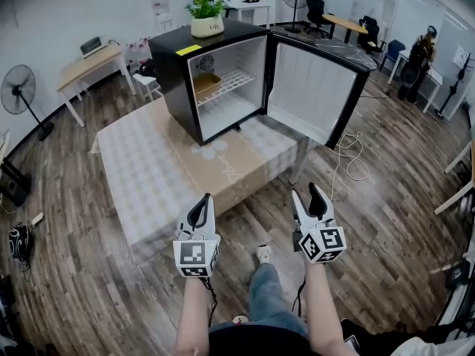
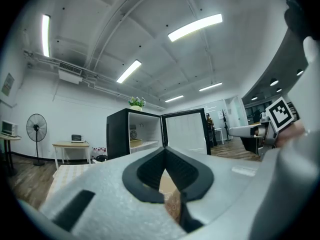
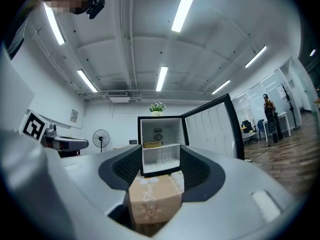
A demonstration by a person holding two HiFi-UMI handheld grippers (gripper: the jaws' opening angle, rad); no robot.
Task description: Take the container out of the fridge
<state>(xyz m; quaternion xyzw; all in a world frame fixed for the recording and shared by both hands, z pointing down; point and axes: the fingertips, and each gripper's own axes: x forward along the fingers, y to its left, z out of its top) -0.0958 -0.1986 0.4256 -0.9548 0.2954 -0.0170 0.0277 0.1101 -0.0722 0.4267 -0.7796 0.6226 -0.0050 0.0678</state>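
A black mini fridge (image 1: pixel 174 80) stands on the table (image 1: pixel 148 162) with its door (image 1: pixel 315 87) swung open to the right. A tan container (image 1: pixel 206 85) sits inside on the white wire shelf, toward the left wall. It also shows small in the left gripper view, container (image 2: pixel 135 143), and in the right gripper view, container (image 3: pixel 152 145). Both grippers hang in front of the table's near edge, well short of the fridge. My left gripper (image 1: pixel 205 197) has its tips together and nothing held. My right gripper (image 1: pixel 306 193) stands wide open and empty, pointing at the fridge (image 3: pixel 160 134).
A potted plant (image 1: pixel 207 17) sits on top of the fridge. A patterned cloth covers the table. Standing fans (image 1: pixel 18 91) are at the left and back, a desk (image 1: pixel 89 65) at the back left, a cable (image 1: pixel 349 158) on the floor, and a person (image 1: pixel 423 54) far right.
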